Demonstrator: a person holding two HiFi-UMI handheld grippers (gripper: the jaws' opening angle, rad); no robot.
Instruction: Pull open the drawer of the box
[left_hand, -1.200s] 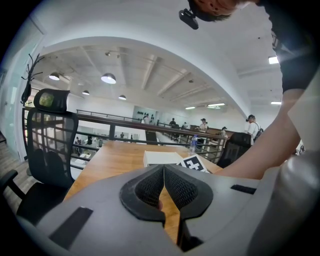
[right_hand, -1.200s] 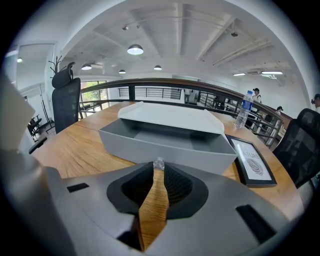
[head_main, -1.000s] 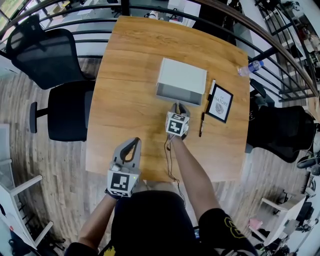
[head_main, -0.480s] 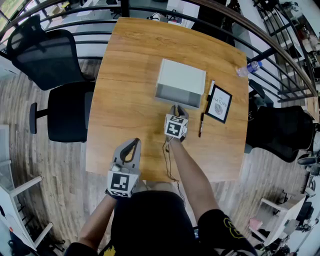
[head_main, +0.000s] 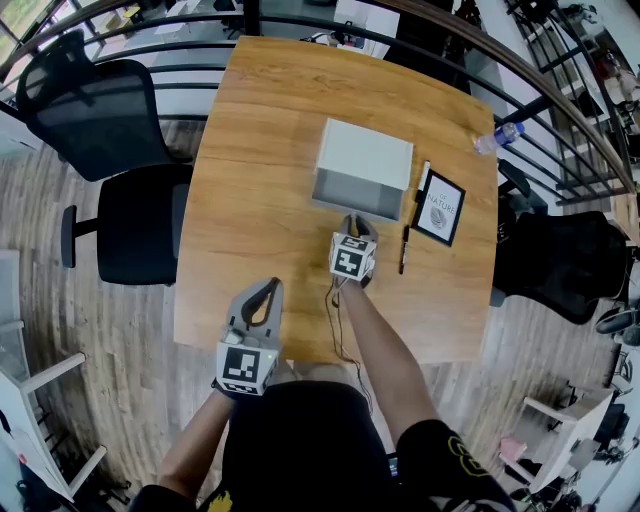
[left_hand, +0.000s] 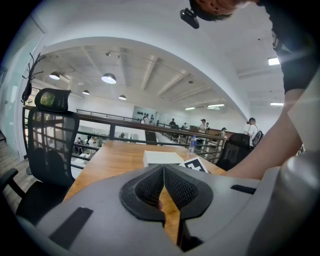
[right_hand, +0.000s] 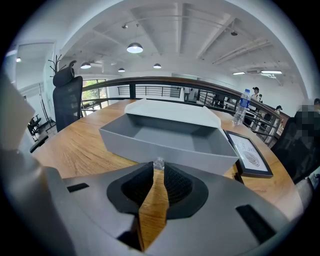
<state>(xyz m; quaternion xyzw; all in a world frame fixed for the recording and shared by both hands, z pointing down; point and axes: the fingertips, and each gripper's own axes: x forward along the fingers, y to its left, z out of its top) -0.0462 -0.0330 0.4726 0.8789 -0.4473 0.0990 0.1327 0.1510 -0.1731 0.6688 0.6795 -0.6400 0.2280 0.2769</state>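
Observation:
A white box (head_main: 365, 150) sits mid-table on the wooden table (head_main: 260, 120). Its grey drawer (head_main: 355, 192) stands pulled out toward me. In the right gripper view the drawer (right_hand: 170, 137) is empty, and its small clear knob (right_hand: 158, 163) sits pinched between the jaw tips. My right gripper (head_main: 357, 217) is shut on that knob at the drawer's front. The left gripper (head_main: 262, 287) hovers over the table's near edge, well short of the box, jaws shut on nothing. From the left gripper view (left_hand: 163, 170) the box (left_hand: 161, 158) shows far ahead.
A framed picture (head_main: 440, 205) lies right of the box, with a black pen (head_main: 404, 248) and a second pen (head_main: 421, 185) beside it. A water bottle (head_main: 500, 136) stands at the far right edge. Black chairs (head_main: 135, 225) stand left; another (head_main: 565, 265) right. A cable (head_main: 335, 320) trails under my right arm.
Hardly anything differs: the right gripper and the drawer front have come a touch nearer to me. The left gripper has stayed where it was.

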